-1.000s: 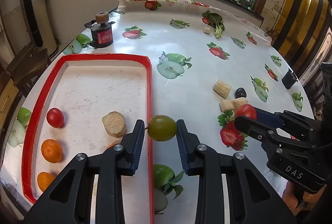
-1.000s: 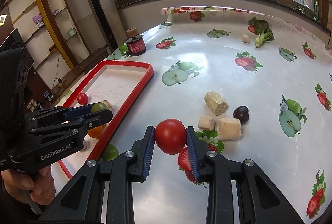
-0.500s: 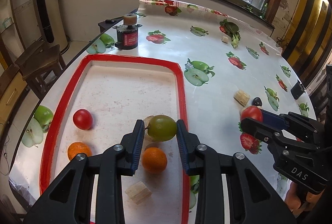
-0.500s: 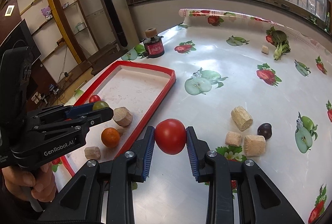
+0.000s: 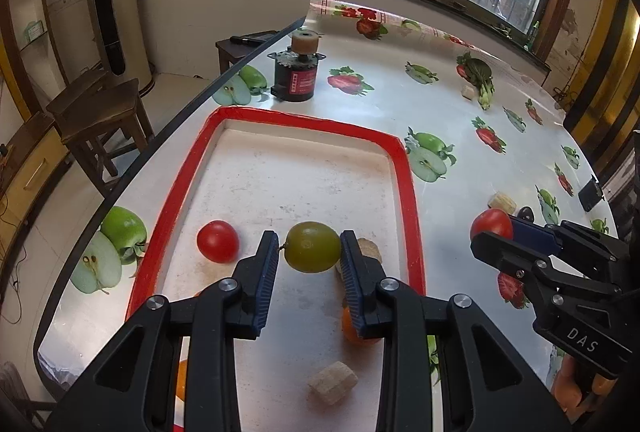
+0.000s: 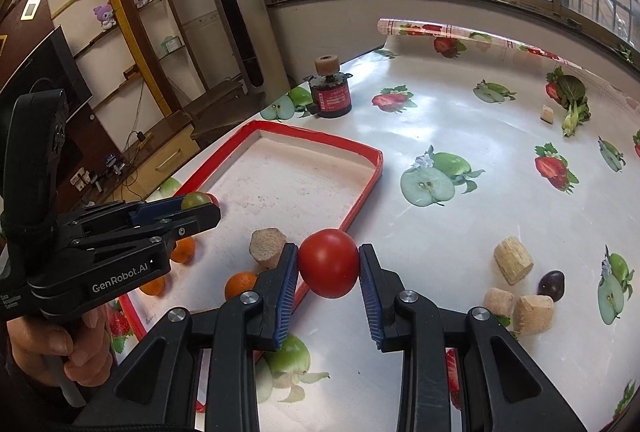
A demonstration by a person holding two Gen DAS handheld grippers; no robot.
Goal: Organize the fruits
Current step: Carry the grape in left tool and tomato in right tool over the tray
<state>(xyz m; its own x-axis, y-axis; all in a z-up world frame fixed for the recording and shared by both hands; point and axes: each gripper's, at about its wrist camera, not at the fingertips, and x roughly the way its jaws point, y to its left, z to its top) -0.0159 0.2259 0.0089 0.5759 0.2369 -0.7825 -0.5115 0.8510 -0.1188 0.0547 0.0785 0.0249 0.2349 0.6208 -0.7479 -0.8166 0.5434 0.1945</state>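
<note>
My left gripper (image 5: 310, 252) is shut on a green plum (image 5: 312, 247) and holds it above the red-rimmed tray (image 5: 408, 191). In the tray lie a red tomato (image 5: 217, 241), oranges (image 6: 240, 284) and tan cork-like blocks (image 5: 332, 382). My right gripper (image 6: 328, 266) is shut on a red tomato (image 6: 329, 262) and holds it over the tray's right rim (image 6: 356, 203). The right gripper also shows in the left wrist view (image 5: 492, 232), right of the tray. The left gripper shows in the right wrist view (image 6: 200, 205), over the tray.
On the fruit-print tablecloth, right of the tray, lie tan blocks (image 6: 513, 266) and a dark plum (image 6: 551, 284). A black and red motor-like object (image 5: 295, 79) stands behind the tray. A leafy vegetable (image 6: 572, 103) lies far back. A wooden stool (image 5: 96, 111) stands off the table's left edge.
Both grippers have moved left with their fruit. The green plum went from the tray's right rim to over the tray's inside. The tomato now hangs over the tray's right rim.
</note>
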